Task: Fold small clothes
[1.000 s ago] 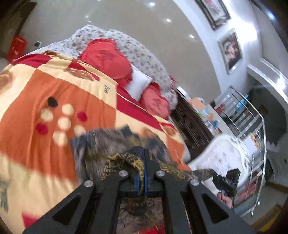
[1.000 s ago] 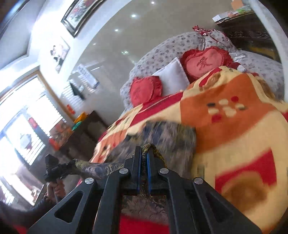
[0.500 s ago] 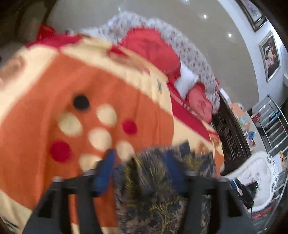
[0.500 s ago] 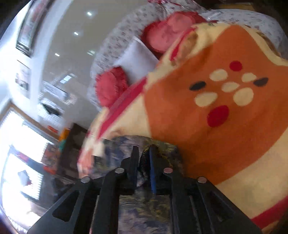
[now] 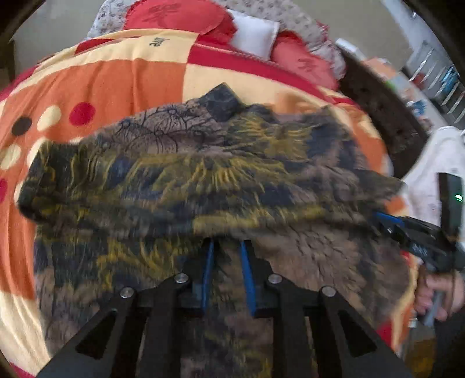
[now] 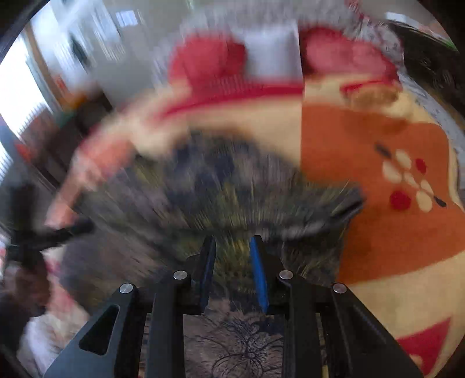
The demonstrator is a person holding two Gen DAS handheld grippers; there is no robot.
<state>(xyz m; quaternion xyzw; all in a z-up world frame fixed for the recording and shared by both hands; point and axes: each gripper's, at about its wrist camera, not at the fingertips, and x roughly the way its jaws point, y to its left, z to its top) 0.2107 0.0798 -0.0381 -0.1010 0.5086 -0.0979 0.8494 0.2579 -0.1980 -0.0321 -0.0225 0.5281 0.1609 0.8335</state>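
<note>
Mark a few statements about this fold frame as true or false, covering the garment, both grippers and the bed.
1. The patterned garment lies on an orange, cream and red blanket. True.
2. The left gripper is clamped shut on the garment. False: its jaws stand apart, with cloth lying over the tips.
3. The right gripper is open. True; a gap shows between its blue pads.
4. A white pillow sits between two red cushions at the head of the bed. True.
5. The garment is plain white. False: it is dark blue, yellow and brown.
6. The right wrist view is sharp. False: it is heavily motion-blurred.
</note>
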